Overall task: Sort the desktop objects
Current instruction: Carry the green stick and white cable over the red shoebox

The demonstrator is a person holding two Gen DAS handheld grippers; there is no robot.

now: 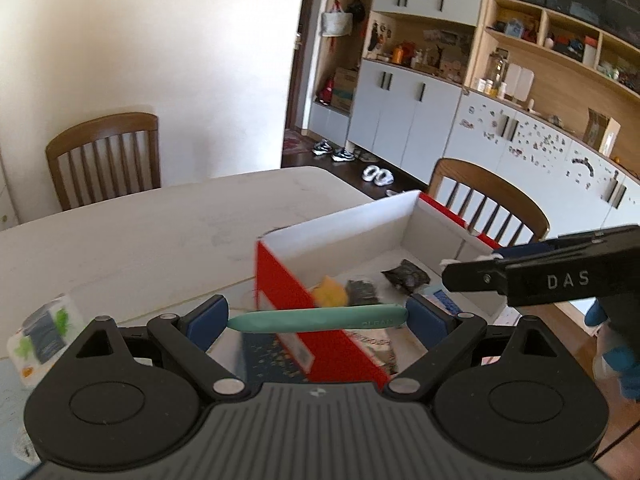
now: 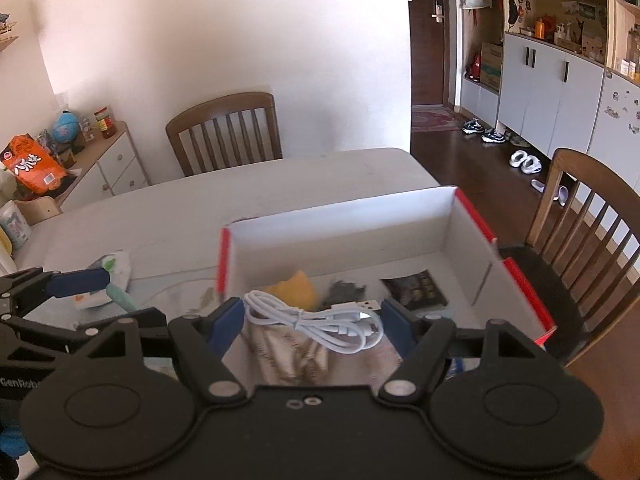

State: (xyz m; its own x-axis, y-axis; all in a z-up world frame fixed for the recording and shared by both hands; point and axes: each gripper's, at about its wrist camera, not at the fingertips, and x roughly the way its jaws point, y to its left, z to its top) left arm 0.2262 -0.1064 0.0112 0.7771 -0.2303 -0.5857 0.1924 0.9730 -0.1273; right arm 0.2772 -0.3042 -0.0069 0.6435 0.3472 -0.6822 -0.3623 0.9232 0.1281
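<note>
A red box with a white inside (image 1: 280, 280) (image 2: 476, 216) stands on the white table. It holds a yellow item (image 1: 330, 295) (image 2: 294, 288) and dark packets (image 1: 406, 276) (image 2: 414, 288). My left gripper (image 1: 318, 318) is shut on a teal pen-like stick (image 1: 318, 319), held crosswise above the box's near left corner. My right gripper (image 2: 312, 320) is shut on a coiled white USB cable (image 2: 316, 318) over the box's near part. In the left wrist view the right gripper (image 1: 468, 272) shows over the box. In the right wrist view the left gripper (image 2: 92, 292) shows at the left.
A white and green packet (image 1: 44, 334) (image 2: 108, 276) lies on the table (image 1: 140, 232) left of the box. Wooden chairs stand at the far side (image 2: 226, 132) and at the right (image 2: 592, 216). A cabinet with clutter (image 2: 80, 160) is at the far left.
</note>
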